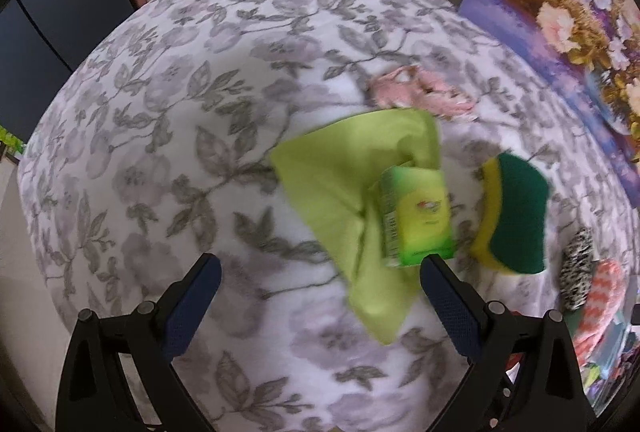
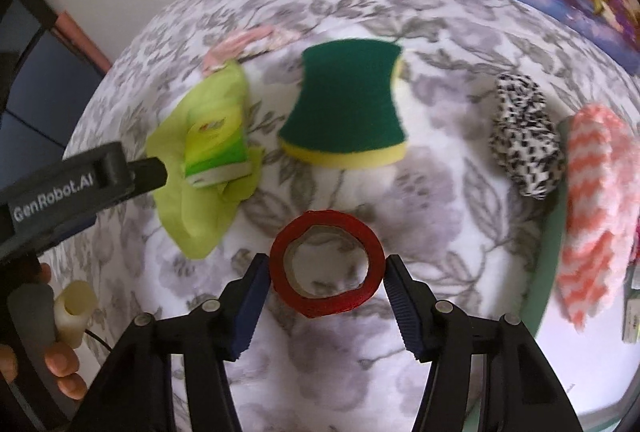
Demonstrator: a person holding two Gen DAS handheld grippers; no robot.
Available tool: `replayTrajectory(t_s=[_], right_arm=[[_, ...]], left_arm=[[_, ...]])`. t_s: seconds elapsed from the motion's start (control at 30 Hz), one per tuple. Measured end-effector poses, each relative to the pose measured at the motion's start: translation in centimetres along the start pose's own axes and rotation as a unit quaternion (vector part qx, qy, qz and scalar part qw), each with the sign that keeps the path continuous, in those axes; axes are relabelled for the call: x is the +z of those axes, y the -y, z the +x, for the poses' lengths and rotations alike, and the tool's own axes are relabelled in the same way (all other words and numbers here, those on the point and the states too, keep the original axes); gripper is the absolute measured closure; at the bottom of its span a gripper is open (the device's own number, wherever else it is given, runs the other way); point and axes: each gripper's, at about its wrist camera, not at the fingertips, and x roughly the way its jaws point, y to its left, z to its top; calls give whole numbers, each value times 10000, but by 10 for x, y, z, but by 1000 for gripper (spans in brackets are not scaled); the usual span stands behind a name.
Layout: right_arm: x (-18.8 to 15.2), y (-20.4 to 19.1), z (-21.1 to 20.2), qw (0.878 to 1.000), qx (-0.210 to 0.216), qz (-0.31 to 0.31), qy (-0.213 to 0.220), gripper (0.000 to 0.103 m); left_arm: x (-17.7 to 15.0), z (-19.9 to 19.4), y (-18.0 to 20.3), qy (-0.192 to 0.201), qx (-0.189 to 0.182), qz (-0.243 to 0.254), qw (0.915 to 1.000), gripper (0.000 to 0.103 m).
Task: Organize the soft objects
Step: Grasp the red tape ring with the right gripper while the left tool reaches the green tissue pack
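Right wrist view: your right claw [image 2: 326,272] pinches the red tape ring [image 2: 326,266]. Your left claw [image 1: 320,272] gapes, empty. Sponge [image 2: 346,108], green cloth [image 2: 192,208] and socks [image 2: 524,142] look unsorted.

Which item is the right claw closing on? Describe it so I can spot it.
On the floral bedspread, look just in front of the green-and-yellow sponge. The red tape ring sits between the right claw pads; it is the only hollow, rigid-looking loop there.
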Motion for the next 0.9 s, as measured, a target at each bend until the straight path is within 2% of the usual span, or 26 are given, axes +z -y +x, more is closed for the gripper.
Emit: replayTrajectory(t_s=[0.07, 0.47, 0.53, 0.57, 0.67, 0.8, 0.9], right_arm=[[2, 10, -7, 9999, 19, 110, 56, 42], [13, 61, -42, 9965, -10, 706, 438, 42], [14, 64, -44, 9961, 10, 753, 459, 42], [14, 66, -45, 9960, 27, 770, 458, 42], [13, 68, -45, 9959, 39, 785, 443, 42], [13, 67, -44, 9961, 58, 769, 433, 42], [13, 67, -43, 9961, 68, 769, 431, 42]], left_arm=[[2, -1, 8, 91, -92, 49, 9999, 3], [4, 14, 55, 238, 84, 598, 9979, 5], [3, 19, 60, 236, 143, 648, 9975, 19], [3, 21, 62, 243, 213, 677, 9972, 22], [4, 26, 68, 334, 377, 750, 9959, 23], [3, 35, 71, 264, 322, 779, 9961, 28], [2, 42, 71, 149, 288, 707, 9970, 44]])
